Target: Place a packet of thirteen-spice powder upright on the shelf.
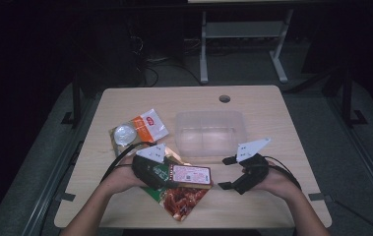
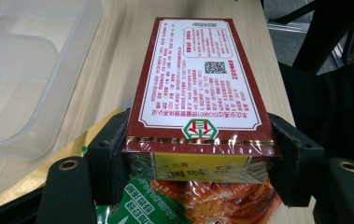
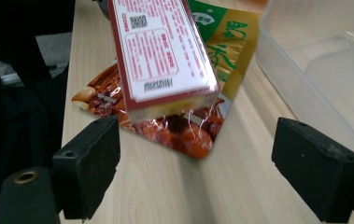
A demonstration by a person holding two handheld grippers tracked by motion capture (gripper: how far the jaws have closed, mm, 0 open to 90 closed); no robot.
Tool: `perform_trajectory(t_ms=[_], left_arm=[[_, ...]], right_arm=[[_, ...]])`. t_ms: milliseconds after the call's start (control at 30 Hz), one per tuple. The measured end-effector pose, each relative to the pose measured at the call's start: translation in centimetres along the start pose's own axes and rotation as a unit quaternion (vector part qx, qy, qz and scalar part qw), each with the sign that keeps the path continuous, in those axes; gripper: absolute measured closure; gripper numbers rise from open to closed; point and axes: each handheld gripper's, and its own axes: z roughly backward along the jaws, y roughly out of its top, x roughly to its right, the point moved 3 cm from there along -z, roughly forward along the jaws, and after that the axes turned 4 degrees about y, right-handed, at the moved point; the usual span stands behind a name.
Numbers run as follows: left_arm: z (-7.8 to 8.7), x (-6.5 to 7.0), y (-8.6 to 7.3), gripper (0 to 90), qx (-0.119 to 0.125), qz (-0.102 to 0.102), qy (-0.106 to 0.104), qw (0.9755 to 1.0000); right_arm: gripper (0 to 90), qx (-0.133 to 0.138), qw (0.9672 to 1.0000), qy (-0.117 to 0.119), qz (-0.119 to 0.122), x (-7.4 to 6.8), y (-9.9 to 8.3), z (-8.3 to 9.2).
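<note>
A light wooden table (image 1: 272, 196) holds a clear plastic container (image 1: 211, 132) near its middle. In front of it lies a green-and-orange snack pouch (image 1: 179, 201); a smaller orange-and-white packet (image 1: 139, 130) lies to the container's left. Above the pouch, the left gripper (image 1: 167, 172) pinches a dark red box (image 2: 198, 79) across its short end. The box lies flat, its long axis across the table, its free end pointing at the right gripper (image 3: 195, 163). That gripper's jaws stand spread, nothing between them, just short of the box.
</note>
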Motion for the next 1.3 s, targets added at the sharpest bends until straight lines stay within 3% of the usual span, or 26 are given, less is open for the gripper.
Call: perform_trajectory(t_ms=[67,100,133,233,400,533,667,967,1300], left_arm=[[0.1,-0.1,0.0,32.1,0.002,0.001,0.001,1.0000],[0.1,-0.1,0.0,32.1,0.003,0.003,0.001,1.0000],[0.3,-0.3,0.0,32.0,0.000,0.001,0.005,1.0000],[0.4,-0.4,0.0,32.0,0.003,0.008,0.008,0.9999],[1.3,-1.0,0.2,32.0,0.011,0.019,0.019,0.9996],[2.3,-1.7,0.7,32.0,0.017,0.029,0.032,0.9989],[2.9,-2.2,1.1,32.0,0.016,0.031,0.037,0.9987],[3.9,-4.4,3.9,32.0,0.006,0.027,0.042,0.9987],[3.3,-6.6,6.2,32.0,-0.004,0.017,0.045,0.9988]], right_arm=[[14.9,-0.004,0.9997,-0.025,-0.002,-0.1,-0.6,0.3],[14.9,-0.002,0.9996,-0.026,-0.011,-0.3,-0.9,0.4],[15.0,-0.008,0.9987,-0.045,-0.025,-0.5,-1.8,0.4],[15.0,-0.010,0.9976,-0.060,-0.034,-0.7,-2.7,0.3],[13.9,-0.029,0.9913,-0.107,-0.071,-1.2,-4.9,0.1],[13.8,-0.032,0.9836,-0.149,-0.097,-1.7,-6.1,0.5],[13.8,-0.027,0.9813,-0.158,-0.107,-2.1,-6.6,0.6],[13.4,-0.026,0.9816,-0.166,-0.091,-2.1,-6.4,0.2],[13.0,-0.018,0.9801,-0.177,-0.088,-1.8,-6.2,0.4]])
